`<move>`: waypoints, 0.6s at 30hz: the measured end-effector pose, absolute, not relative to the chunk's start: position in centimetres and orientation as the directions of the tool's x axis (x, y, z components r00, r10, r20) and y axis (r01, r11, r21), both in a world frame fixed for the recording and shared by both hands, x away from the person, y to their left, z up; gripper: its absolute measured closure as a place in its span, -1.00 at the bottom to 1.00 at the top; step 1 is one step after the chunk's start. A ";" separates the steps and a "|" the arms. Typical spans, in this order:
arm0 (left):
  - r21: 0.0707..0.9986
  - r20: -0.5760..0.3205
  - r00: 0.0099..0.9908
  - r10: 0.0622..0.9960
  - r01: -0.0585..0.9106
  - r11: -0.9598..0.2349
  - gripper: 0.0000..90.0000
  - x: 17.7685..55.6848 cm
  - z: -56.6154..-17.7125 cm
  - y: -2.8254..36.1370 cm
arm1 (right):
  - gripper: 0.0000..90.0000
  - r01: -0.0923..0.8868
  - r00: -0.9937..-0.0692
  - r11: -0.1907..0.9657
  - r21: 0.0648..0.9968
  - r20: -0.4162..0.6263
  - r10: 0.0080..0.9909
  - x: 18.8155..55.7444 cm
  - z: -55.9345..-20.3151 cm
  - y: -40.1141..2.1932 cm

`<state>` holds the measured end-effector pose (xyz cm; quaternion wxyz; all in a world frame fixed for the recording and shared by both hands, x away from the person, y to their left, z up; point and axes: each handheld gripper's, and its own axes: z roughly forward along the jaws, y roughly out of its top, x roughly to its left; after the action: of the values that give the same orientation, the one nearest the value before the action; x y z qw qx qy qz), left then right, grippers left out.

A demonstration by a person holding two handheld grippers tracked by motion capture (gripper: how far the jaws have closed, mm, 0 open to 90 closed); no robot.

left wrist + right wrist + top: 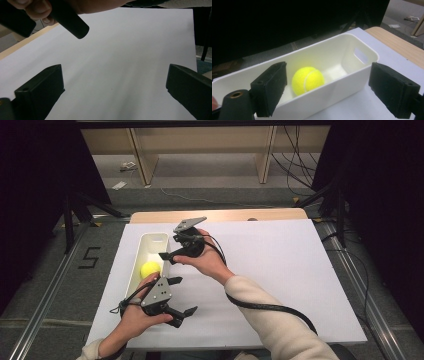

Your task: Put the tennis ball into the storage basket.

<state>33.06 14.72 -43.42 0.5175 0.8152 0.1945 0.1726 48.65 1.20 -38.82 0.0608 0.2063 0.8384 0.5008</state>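
A yellow tennis ball (150,269) lies in a long white bin (148,241) at the left of the white board. My right gripper (170,248) is open beside the bin's right wall, pointing into it. In the right gripper view the ball (308,80) rests near the middle of the bin (342,87), beyond the gripper (330,77) and apart from its spread jaws. My left gripper (182,295) is open near the board's front edge, just past the bin's near end, holding nothing. In the left gripper view the left gripper (112,75) stands over bare board.
A white board (280,270) covers the wooden table (225,215). The person's right forearm (260,315) crosses the board's front middle. The right hand and its gripper's handle (70,21) hang close above the left gripper. Black frames and cables stand beyond the table.
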 end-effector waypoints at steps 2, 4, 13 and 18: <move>0.911 0.080 0.865 0.496 0.139 -0.388 -0.98 33.1 -43.4 14.7 | -0.65 0.286 -0.906 0.411 0.866 0.105 0.410 48.6 -38.8 0.8; 0.912 0.080 0.864 0.496 0.138 -0.387 -0.98 33.1 -43.4 14.7 | -0.65 0.288 -0.904 0.407 0.867 0.106 0.415 48.6 -38.8 0.4; 0.911 0.079 0.864 0.497 0.139 -0.388 -0.98 33.1 -43.4 14.8 | -0.65 0.301 -0.891 0.394 0.868 0.109 0.440 48.4 -38.8 -1.7; 0.910 0.080 0.864 0.498 0.140 -0.389 -0.98 33.1 -43.4 14.7 | -0.65 0.304 -0.885 0.394 0.867 0.104 0.454 48.2 -38.8 -2.9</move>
<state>33.08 14.75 -43.44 0.5169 0.8153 0.1956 0.1728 48.21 -2.93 -38.83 0.0749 0.2280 0.8315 0.5010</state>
